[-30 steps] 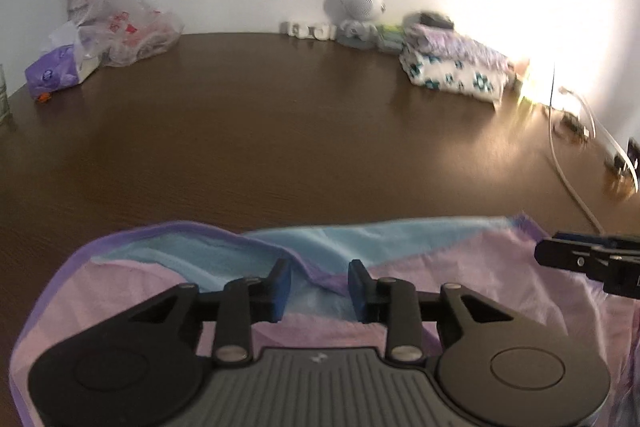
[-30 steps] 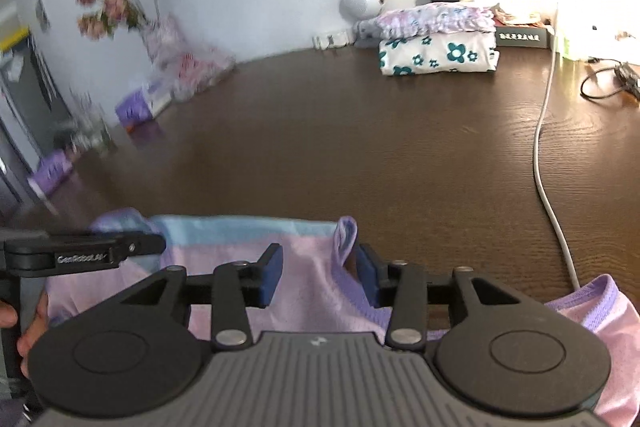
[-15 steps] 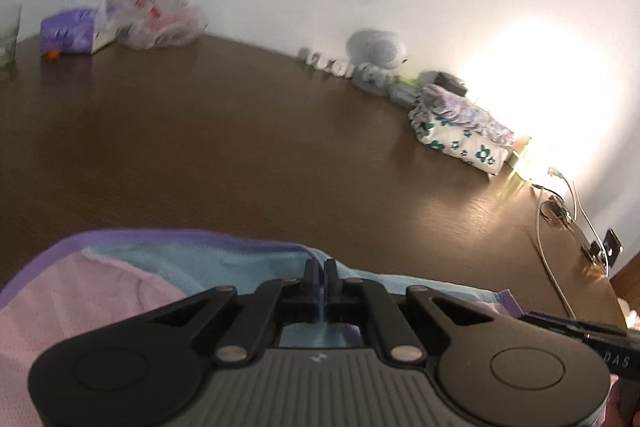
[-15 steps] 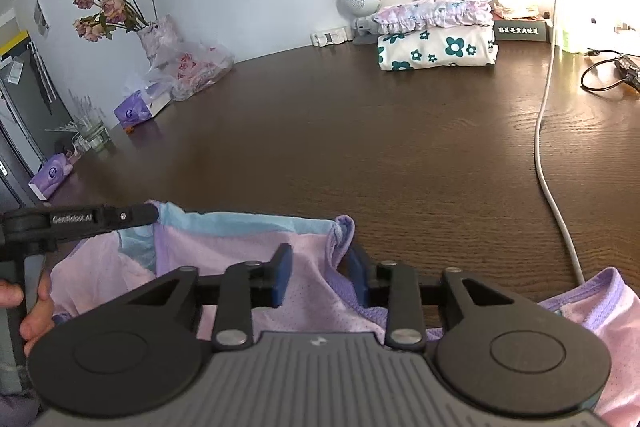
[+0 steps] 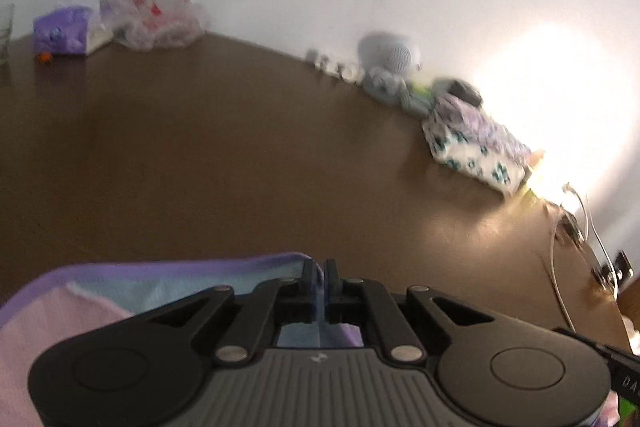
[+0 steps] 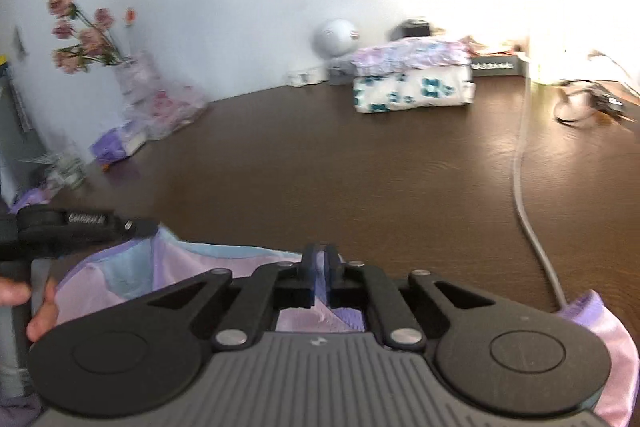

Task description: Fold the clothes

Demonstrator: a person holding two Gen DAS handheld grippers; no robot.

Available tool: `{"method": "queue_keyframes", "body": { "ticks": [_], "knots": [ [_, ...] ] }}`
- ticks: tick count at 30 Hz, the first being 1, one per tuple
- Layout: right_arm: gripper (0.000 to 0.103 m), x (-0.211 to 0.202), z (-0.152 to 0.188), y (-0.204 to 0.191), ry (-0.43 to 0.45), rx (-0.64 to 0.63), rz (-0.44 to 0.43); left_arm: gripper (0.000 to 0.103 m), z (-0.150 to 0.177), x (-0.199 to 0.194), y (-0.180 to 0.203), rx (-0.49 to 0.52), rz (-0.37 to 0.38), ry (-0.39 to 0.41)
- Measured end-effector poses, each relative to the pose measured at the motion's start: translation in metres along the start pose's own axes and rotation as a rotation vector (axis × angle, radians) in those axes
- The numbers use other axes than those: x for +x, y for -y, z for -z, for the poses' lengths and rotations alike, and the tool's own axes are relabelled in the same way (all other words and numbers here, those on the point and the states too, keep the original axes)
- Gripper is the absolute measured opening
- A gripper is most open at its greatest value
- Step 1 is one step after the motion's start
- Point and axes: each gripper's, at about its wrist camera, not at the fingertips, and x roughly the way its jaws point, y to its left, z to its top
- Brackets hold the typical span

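A pink garment (image 5: 60, 311) with light-blue panels and purple trim lies at the near edge of the brown table (image 5: 240, 147). My left gripper (image 5: 319, 269) is shut on a fold of its blue and purple edge. In the right wrist view the same garment (image 6: 132, 267) spreads below the tool, and my right gripper (image 6: 320, 259) is shut on a purple-trimmed fold. The left gripper (image 6: 80, 227) also shows at the left of that view, with a person's hand (image 6: 40, 319) on it, pinching the garment's far left corner.
Folded clothes (image 6: 412, 83) are stacked at the back by the wall, next to a round white device (image 6: 336, 37). A white cable (image 6: 524, 195) runs down the right side. A vase of flowers (image 6: 132, 79), a plastic bag and a tissue pack (image 6: 116, 145) stand at the back left.
Both grippers went from open to shut on folds of the garment, the left first. The left gripper then shifted and rolled, with the cloth edge in it.
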Motion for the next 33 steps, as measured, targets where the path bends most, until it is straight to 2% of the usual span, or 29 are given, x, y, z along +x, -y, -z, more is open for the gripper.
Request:
{"method": "queue_keyframes", "body": {
  "ticks": [1,3,4,5,8,9,11,15,18,21,33],
  "knots": [
    [0.009,-0.006,0.000,-0.001,0.001,-0.005,-0.005,0.010,0.003,-0.008,0.000,0.018,0.014,0.001],
    [0.030,-0.024,0.004,-0.007,0.001,-0.036,-0.033,0.029,0.011,-0.028,-0.003,0.090,0.057,-0.002],
    [0.044,-0.035,0.007,-0.011,0.001,-0.056,-0.048,0.043,0.016,-0.039,-0.006,0.137,0.085,-0.005],
    [0.046,-0.046,0.011,-0.015,0.001,-0.077,-0.064,0.049,0.022,-0.050,-0.011,0.184,0.118,-0.006],
    [0.046,-0.073,0.037,-0.024,-0.067,-0.123,-0.187,0.050,0.045,-0.082,-0.027,0.295,0.210,-0.020],
    [0.046,-0.081,0.048,-0.026,-0.099,-0.130,-0.237,0.050,0.053,-0.088,-0.034,0.297,0.236,-0.033],
    [0.046,-0.089,0.065,-0.030,-0.128,-0.164,-0.266,0.051,0.069,-0.101,-0.047,0.298,0.275,-0.055],
    [0.046,-0.107,0.097,-0.037,-0.185,-0.231,-0.322,0.054,0.088,-0.110,-0.062,0.267,0.228,-0.057],
    [0.046,-0.110,0.102,-0.040,-0.195,-0.251,-0.308,0.054,0.096,-0.113,-0.070,0.230,0.259,-0.059],
    [0.046,-0.118,0.105,-0.047,-0.181,-0.296,-0.324,0.054,0.105,-0.116,-0.071,0.236,0.273,-0.043],
    [0.046,-0.122,0.120,-0.049,-0.167,-0.323,-0.309,0.054,0.117,-0.126,-0.075,0.270,0.262,-0.047]
  ]
}}
